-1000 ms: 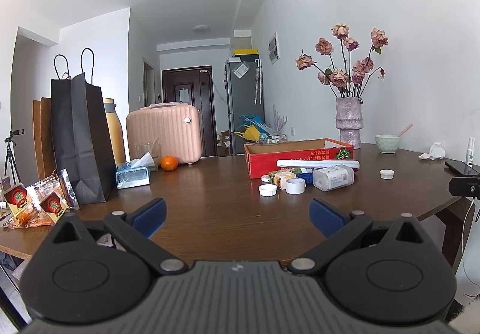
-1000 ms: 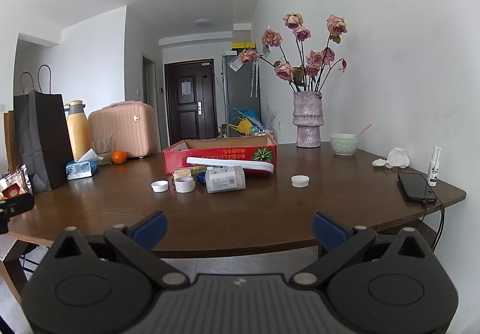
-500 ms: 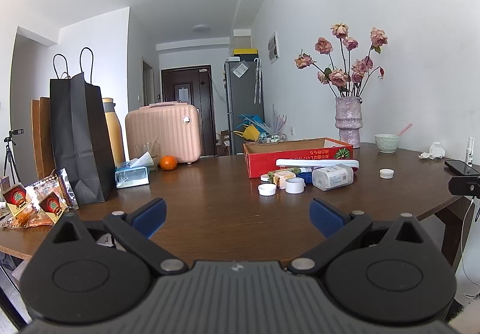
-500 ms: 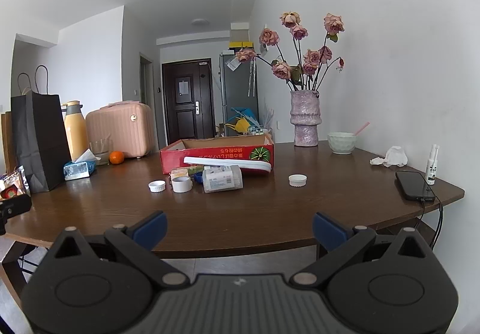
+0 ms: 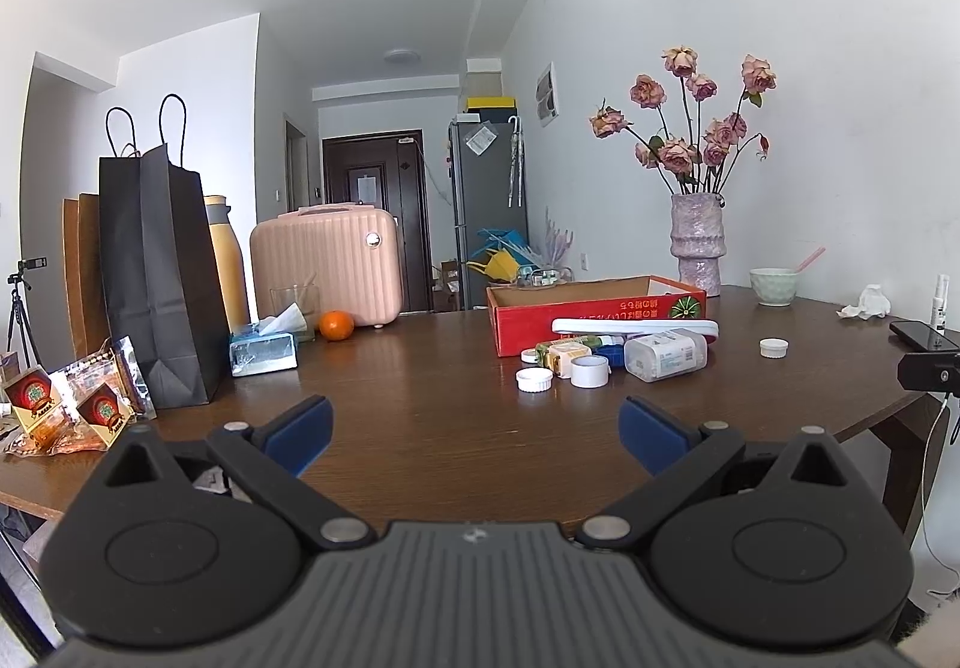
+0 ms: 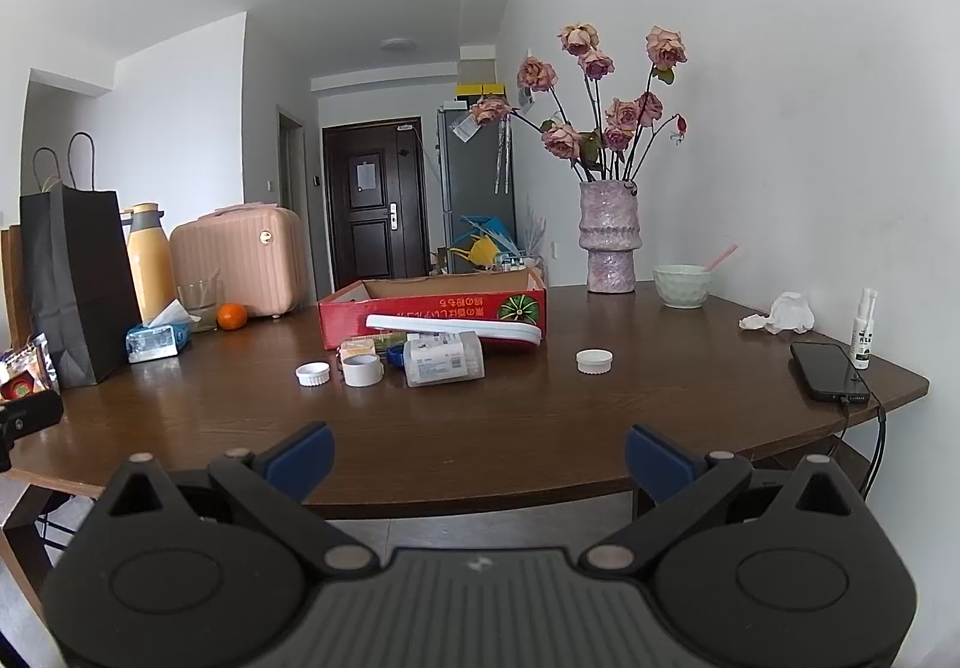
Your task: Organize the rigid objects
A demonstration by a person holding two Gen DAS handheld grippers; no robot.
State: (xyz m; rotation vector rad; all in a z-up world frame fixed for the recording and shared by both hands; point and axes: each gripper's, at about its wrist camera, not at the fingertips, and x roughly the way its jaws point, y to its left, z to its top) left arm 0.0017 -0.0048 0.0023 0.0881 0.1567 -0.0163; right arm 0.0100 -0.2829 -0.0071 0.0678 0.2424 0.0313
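Wooden table (image 6: 480, 428) edge lies under spread, empty right tongs (image 6: 478, 457).

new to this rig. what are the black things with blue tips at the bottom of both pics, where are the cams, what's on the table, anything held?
Those are two hand-held grippers; a person carries one in each hand. Each picture comes from a fisheye camera on one gripper, looking forward along its fingers. The left gripper and the right gripper both stand open and hold nothing.

On the brown table sits an open red box. In front of it lie a clear plastic container on its side, a white roll of tape and two white lids. Farther off stand a vase of roses and a black paper bag.
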